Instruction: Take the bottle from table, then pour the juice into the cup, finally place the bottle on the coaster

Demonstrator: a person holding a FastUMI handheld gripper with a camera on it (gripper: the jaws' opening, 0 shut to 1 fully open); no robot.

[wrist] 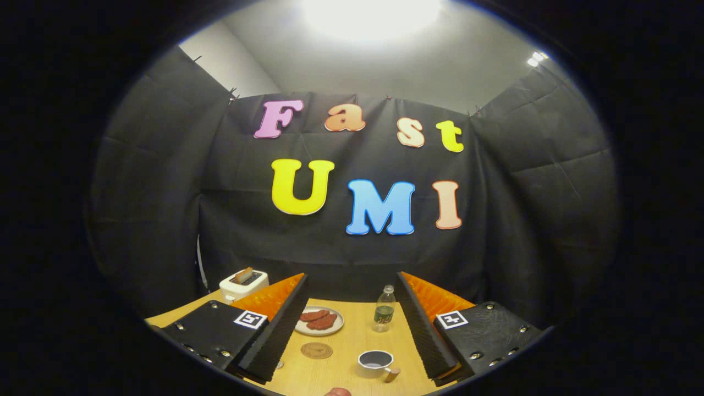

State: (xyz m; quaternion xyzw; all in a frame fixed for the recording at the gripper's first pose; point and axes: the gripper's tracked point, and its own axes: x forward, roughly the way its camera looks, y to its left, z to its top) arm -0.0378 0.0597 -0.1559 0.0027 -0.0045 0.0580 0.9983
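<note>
A small clear bottle with dark green juice in its lower half stands upright on the wooden table, beyond my fingers and nearer the right one. A white cup with a wooden handle sits closer, between the fingers. A round brown coaster lies to the cup's left. My gripper is open, its orange-and-black fingers spread wide, holding nothing and well short of the bottle.
A plate with reddish slices sits behind the coaster, left of the bottle. A white toaster with a slice in it stands at the table's far left corner. Black cloth walls close the booth behind the table.
</note>
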